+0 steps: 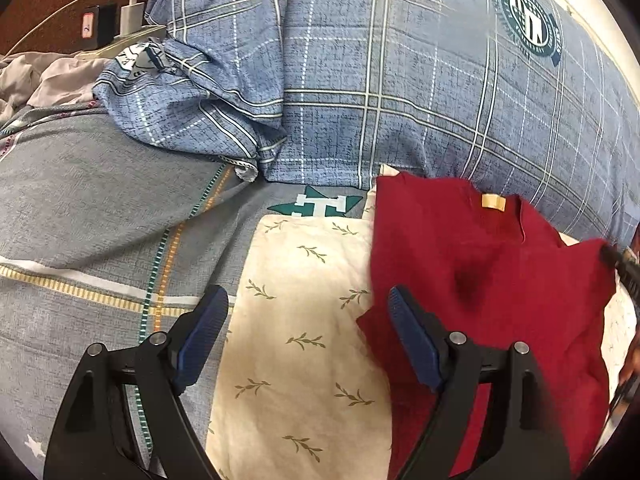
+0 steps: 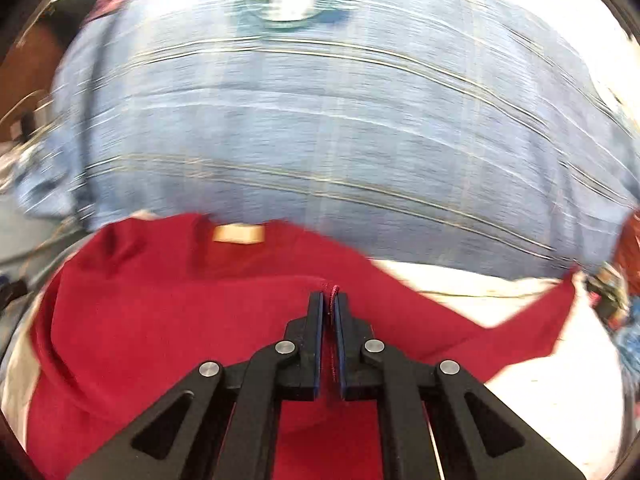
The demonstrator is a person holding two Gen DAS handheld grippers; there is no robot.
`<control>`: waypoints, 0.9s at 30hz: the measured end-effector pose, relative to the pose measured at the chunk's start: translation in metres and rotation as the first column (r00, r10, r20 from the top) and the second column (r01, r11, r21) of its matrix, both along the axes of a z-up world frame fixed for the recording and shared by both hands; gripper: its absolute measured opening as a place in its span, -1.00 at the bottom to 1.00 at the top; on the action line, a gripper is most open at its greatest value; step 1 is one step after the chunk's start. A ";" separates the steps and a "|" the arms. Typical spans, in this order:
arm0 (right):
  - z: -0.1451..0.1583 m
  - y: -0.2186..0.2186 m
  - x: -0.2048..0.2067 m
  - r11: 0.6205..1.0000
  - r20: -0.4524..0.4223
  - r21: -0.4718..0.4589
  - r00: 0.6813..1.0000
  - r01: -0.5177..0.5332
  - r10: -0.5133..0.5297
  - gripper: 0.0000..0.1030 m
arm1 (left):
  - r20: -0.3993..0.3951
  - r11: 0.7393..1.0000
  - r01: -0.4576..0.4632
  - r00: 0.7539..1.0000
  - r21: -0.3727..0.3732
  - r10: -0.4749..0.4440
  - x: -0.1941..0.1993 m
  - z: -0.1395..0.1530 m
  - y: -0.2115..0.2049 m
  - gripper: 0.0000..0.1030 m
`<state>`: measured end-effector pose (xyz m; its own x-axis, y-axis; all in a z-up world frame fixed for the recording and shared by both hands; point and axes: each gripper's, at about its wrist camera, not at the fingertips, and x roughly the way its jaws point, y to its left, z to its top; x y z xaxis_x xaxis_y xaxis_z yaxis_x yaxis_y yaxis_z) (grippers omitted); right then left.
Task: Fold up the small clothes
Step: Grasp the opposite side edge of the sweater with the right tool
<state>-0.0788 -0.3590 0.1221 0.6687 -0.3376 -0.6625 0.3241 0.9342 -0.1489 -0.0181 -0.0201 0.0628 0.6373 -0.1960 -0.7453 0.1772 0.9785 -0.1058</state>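
Cloth sits pinched between my right gripper's [image 2: 330, 300] pads: a stitched edge of the red shirt [image 2: 160, 320] shows in the narrow slit, so those jaws are clamped on it. My left gripper [image 1: 308, 312] hangs wide apart and empty, one finger over the cream pillow [image 1: 304, 320], the other over the shirt's near-left edge, and I cannot tell whether it touches the cloth.

Just past my fingers the shirt lies spread on the pillow, neck away from me, tan label [image 1: 493, 203] up. In the left wrist view one corner out to the right is raised by a dark tip at the picture's edge, which I take to be my right gripper. By my reckoning the fold has only begun: one edge is gripped, no layer yet lies doubled over, and the fold-over and smoothing are all left.

Beyond the pillow is grey bedding [image 1: 100, 208], then the blue plaid quilt [image 1: 380, 80] heaped behind. Farthest left a white charger [image 1: 132, 16] is plugged in.

Containers: none that I can see.
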 end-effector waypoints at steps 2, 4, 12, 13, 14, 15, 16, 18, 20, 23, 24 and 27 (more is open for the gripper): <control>-0.008 -0.020 0.008 0.997 -0.035 -0.027 0.997 0.070 -0.071 -0.91 | -0.020 1.000 0.019 1.000 0.022 -0.018 0.002 -0.006 -0.008 0.60; -0.029 -0.033 0.018 0.994 -0.128 -0.054 0.987 0.092 -0.098 -0.82 | -0.048 0.996 0.031 0.998 0.078 -0.027 0.004 -0.015 -0.019 0.60; -0.005 0.003 0.030 0.977 -0.015 0.205 0.998 -0.054 0.059 0.16 | -0.088 0.987 0.021 0.996 0.157 -0.007 0.007 -0.031 -0.021 0.60; -0.001 0.026 0.042 0.953 0.002 0.258 0.987 -0.155 0.160 0.16 | -0.093 0.987 0.018 0.996 0.158 -0.003 0.008 -0.033 -0.020 0.60; -0.001 0.042 0.054 0.925 0.006 0.304 0.971 -0.230 0.240 0.16 | -0.099 0.987 0.014 0.995 0.158 0.001 0.009 -0.035 -0.019 0.60; -0.003 0.062 0.069 0.882 0.010 0.356 0.946 -0.307 0.325 0.13 | -0.103 0.988 0.009 0.995 0.157 0.007 0.010 -0.037 -0.018 0.61; -0.009 0.084 0.086 0.834 0.010 0.403 0.914 -0.376 0.406 0.12 | -0.106 0.988 0.005 0.994 0.155 0.011 0.010 -0.038 -0.017 0.61; -0.022 0.119 0.114 0.789 -0.015 0.420 0.866 -0.449 0.500 0.12 | -0.113 0.989 0.002 0.994 0.148 0.014 0.012 -0.040 -0.015 0.61; -0.040 0.150 0.141 0.794 -0.070 0.366 0.837 -0.485 0.543 0.12 | -0.117 0.989 0.000 0.993 0.146 0.017 0.015 -0.041 -0.013 0.61; -0.063 0.167 0.170 0.785 -0.130 0.366 0.809 -0.499 0.574 0.02 | -0.132 0.988 -0.002 0.991 0.157 0.023 0.021 -0.044 -0.010 0.60; -0.069 0.167 0.176 0.782 -0.140 0.380 0.805 -0.493 0.576 -0.37 | -0.141 0.988 0.002 0.990 0.155 0.020 0.023 -0.045 -0.009 0.60; -0.073 0.172 0.186 0.768 -0.153 0.394 0.788 -0.505 0.596 -0.84 | -0.132 0.993 -0.019 0.991 0.121 0.035 0.026 -0.038 0.000 0.60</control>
<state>0.1072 -0.1866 0.0494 0.4642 0.2939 -0.8356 -0.2683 0.9457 0.1836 0.0080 -0.0197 0.0251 0.5339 -0.0849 -0.8413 0.1422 0.9898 -0.0097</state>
